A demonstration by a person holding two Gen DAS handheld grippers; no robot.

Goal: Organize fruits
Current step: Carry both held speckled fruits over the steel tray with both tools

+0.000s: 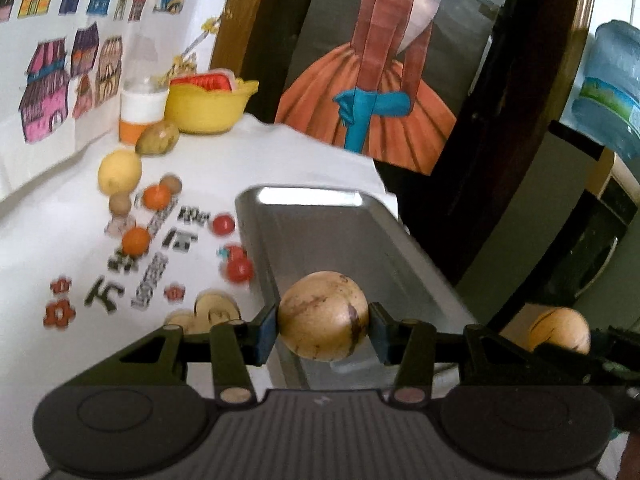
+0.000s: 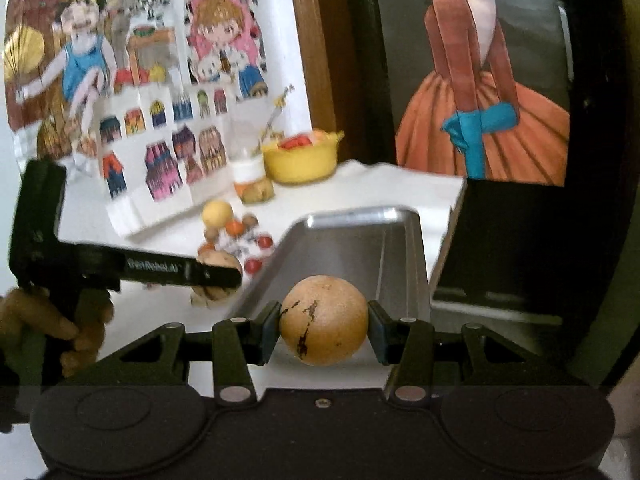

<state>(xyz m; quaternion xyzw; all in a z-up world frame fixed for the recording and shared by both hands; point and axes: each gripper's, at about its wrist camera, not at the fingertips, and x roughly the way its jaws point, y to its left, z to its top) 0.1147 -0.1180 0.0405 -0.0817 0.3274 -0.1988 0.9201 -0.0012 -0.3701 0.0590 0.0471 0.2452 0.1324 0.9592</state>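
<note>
Left claw: the left gripper (image 1: 323, 322) clamps a round tan fruit (image 1: 323, 316) between its two blue pads (image 1: 265, 330); the fruit sits over the near end of the metal tray (image 1: 400, 240), whether touching it or above it I cannot tell.

Right claw: the right gripper (image 2: 323, 326) grips a second tan fruit (image 2: 323, 320) with dark streaks, pads pressed to both sides; it hangs at the tray's (image 2: 404, 248) near edge, just over the white table (image 2: 380, 184).

Tray: long and narrow, its long axis running away from both cameras; raised walls on both long sides and a rounded far rim — the floor beyond the held fruit looks bare.

Fruit axis: both fruits are close to spheres, so no clear long axis; the left one shows a dark stem-like mark on its right face.

Open room: the table's right edge runs close beside the tray, with a dark drop beyond it; to the tray's left the cloth is crowded.

Left of tray: red tomatoes (image 1: 240, 270) just beside the wall, oranges (image 1: 136, 240) and small brown fruits (image 1: 120, 203) further out, a yellow lemon-like fruit (image 1: 120, 171) and a greenish mango (image 1: 157, 138) near the back.

Back edge: a yellow bowl (image 1: 208, 108) and a plastic bottle (image 1: 142, 92) stand by the picture-covered wall (drawings of houses).

Hand: in the right view a hand (image 2: 60, 328) holds the left gripper's handle — fingers wrapped round it.
</note>
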